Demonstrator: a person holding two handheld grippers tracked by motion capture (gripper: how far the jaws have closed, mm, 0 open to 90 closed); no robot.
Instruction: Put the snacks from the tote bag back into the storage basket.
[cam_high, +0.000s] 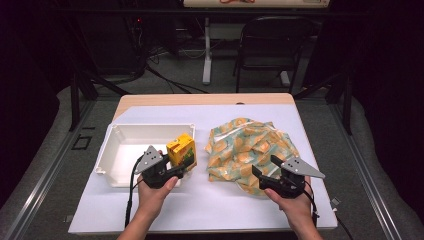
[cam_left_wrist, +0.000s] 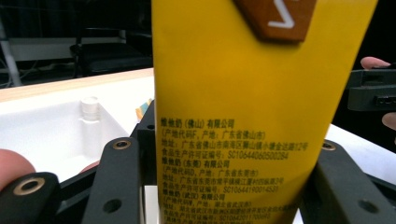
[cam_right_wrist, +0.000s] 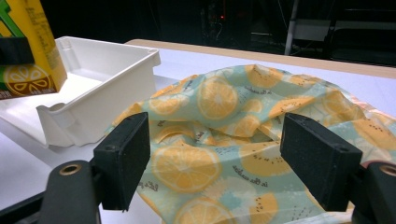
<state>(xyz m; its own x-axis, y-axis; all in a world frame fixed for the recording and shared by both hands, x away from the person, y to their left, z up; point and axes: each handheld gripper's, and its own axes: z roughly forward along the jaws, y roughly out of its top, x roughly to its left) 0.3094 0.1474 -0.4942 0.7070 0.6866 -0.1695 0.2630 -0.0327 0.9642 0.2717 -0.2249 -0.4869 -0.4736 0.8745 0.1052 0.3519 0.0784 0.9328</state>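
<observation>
Cardboard drink carton (cam_high: 181, 152), yellow with an orange-slice print: rigid, light to moderate depending on fill, glossy and somewhat slippery, crushable under excess force. Pinched across its flat side walls by left gripper (cam_high: 172, 170), pads (cam_left_wrist: 122, 177) pressing low on both faces. Held upright above the near-right corner of white plastic bin (cam_high: 120, 135), at 10 o'clock from table centre. Best gripped on opposite flat panels near mid-height; avoid edges and folded top.

Right gripper (cam_right_wrist: 217, 163) at 4 o'clock, jaws spread, nothing between the pads, poised over the near edge of the fabric.

Soft citrus-print cloth bag (cam_right_wrist: 243, 112), crumpled at 3 o'clock just beside the bin: limp, light, no shape retention, prone to slide on white tabletop (cam_high: 200, 205). Best taken by a pinched fold or the hem; expect sag on lift.

Beyond table at 12 o'clock: dark chair (cam_high: 275, 45).
</observation>
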